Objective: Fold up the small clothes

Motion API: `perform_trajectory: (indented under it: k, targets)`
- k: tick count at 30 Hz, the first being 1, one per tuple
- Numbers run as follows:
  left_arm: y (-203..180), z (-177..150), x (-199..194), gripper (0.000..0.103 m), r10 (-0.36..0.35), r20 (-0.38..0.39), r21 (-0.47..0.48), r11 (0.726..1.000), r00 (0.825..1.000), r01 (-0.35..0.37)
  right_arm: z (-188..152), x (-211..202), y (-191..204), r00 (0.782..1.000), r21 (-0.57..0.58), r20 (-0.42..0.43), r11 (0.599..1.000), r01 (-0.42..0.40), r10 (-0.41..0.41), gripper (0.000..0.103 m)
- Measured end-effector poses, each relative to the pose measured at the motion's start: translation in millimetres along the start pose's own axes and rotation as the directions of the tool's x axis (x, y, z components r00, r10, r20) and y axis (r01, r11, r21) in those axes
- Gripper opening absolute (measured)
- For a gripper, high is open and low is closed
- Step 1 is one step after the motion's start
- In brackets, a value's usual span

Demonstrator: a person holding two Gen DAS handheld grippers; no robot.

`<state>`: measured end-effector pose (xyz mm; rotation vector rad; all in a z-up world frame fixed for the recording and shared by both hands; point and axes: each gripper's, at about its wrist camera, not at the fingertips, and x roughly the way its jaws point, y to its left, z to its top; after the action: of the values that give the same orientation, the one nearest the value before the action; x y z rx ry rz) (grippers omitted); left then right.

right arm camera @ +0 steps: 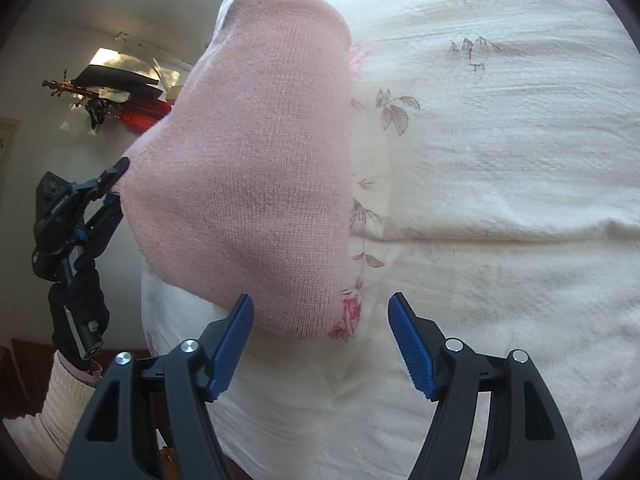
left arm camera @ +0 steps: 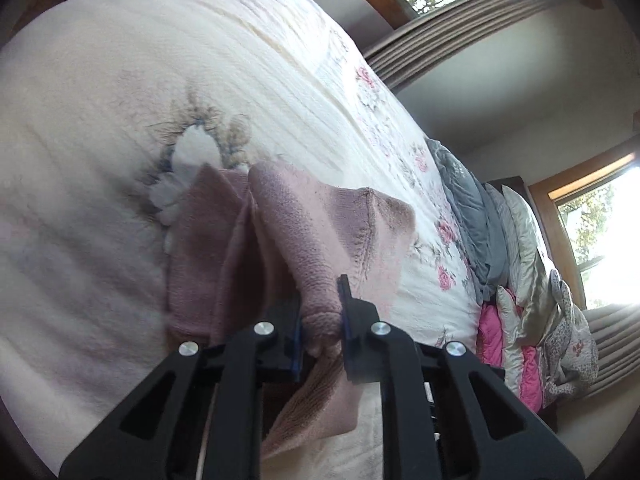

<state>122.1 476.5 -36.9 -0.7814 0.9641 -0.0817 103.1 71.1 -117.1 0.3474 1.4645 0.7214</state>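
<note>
A small pink knit garment [left arm camera: 288,232] bunches up over the white floral quilt [left arm camera: 120,80], and my left gripper [left arm camera: 322,316] is shut on its near edge, cloth pinched between the blue pads. In the right wrist view the same pink garment [right arm camera: 248,168] hangs stretched above the quilt [right arm camera: 500,160]. The left gripper [right arm camera: 114,186] grips its left edge there, held by a black-gloved hand [right arm camera: 80,304]. My right gripper [right arm camera: 320,320] stands open just below the garment's lower corner, with nothing between its fingers.
Grey, cream and pink pillows [left arm camera: 504,264] are piled at the head of the bed. Windows [left arm camera: 600,240] and pleated curtains [left arm camera: 460,24] lie beyond. A wall shelf with dark and red items [right arm camera: 120,96] hangs at the left. A cream knit sleeve [right arm camera: 52,400] is at the lower left.
</note>
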Motion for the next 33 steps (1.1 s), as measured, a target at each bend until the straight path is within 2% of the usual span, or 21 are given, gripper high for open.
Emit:
perform_trajectory:
  k: [2,6,9,13,14,16,17,20,24,26,27,28,29,30,32,33]
  targets:
    - [19,0,9,0.013,0.042,-0.012,-0.005,0.999,0.999,-0.042,2,6,4,1.000,-0.004,-0.006,1.000,-0.004,0.004,0.071]
    - [55,-6,32,0.013,0.072,-0.054,-0.075,0.994,0.996,-0.076,9,23,15,1.000,-0.018,-0.023,1.000,-0.003,0.002,0.071]
    - [63,-11,50,0.016,0.118,-0.085,-0.065,0.990,0.989,-0.123,16,43,18,0.998,-0.027,-0.049,0.999,0.042,-0.044,0.071]
    - [65,-9,39,0.025,0.108,-0.087,-0.103,0.988,0.990,-0.117,21,66,19,0.992,-0.044,-0.087,0.995,0.089,-0.093,0.070]
    - [63,-10,32,0.026,0.113,-0.085,-0.098,0.988,0.990,-0.122,22,68,19,0.992,-0.043,-0.092,0.995,0.086,-0.090,0.070]
    - [60,-16,16,0.035,0.116,-0.076,-0.082,0.989,0.990,-0.123,22,70,21,0.992,-0.045,-0.090,0.996,0.081,-0.084,0.070]
    - [57,-20,8,0.036,0.109,-0.078,-0.069,0.991,0.991,-0.114,22,69,23,0.993,-0.049,-0.086,0.996,0.075,-0.079,0.070]
    - [40,-38,-7,0.043,0.122,-0.089,-0.001,0.992,0.989,-0.123,19,66,24,0.994,-0.047,-0.080,0.996,0.069,-0.073,0.070]
    - [24,-54,2,0.055,0.113,-0.133,0.055,0.993,0.985,-0.107,14,66,21,0.993,-0.047,-0.087,0.996,0.076,-0.080,0.070]
    - [21,-59,16,0.056,0.151,-0.156,0.077,0.987,0.976,-0.140,12,69,21,0.992,-0.043,-0.091,0.996,0.079,-0.082,0.070]
    - [20,-61,27,0.054,0.176,-0.174,0.079,0.983,0.969,-0.165,12,69,21,0.992,-0.043,-0.092,0.996,0.081,-0.084,0.070]
    - [23,-62,34,0.043,0.188,-0.189,0.074,0.981,0.964,-0.177,14,69,20,0.992,-0.043,-0.092,0.996,0.083,-0.087,0.070]
    - [27,-63,40,0.030,0.177,-0.206,0.056,0.984,0.962,-0.169,13,69,21,0.992,-0.044,-0.092,0.995,0.085,-0.089,0.070]
    - [30,-63,44,0.006,0.164,-0.216,0.027,0.986,0.962,-0.163,14,68,22,0.992,-0.044,-0.092,0.995,0.088,-0.091,0.070]
    - [34,-63,36,0.005,0.143,-0.177,-0.005,0.989,0.974,-0.146,15,68,25,0.991,-0.043,-0.090,0.995,0.091,-0.095,0.070]
    - [31,-63,30,0.005,0.149,-0.151,0.009,0.989,0.977,-0.149,15,67,26,0.992,-0.043,-0.088,0.995,0.091,-0.095,0.070]
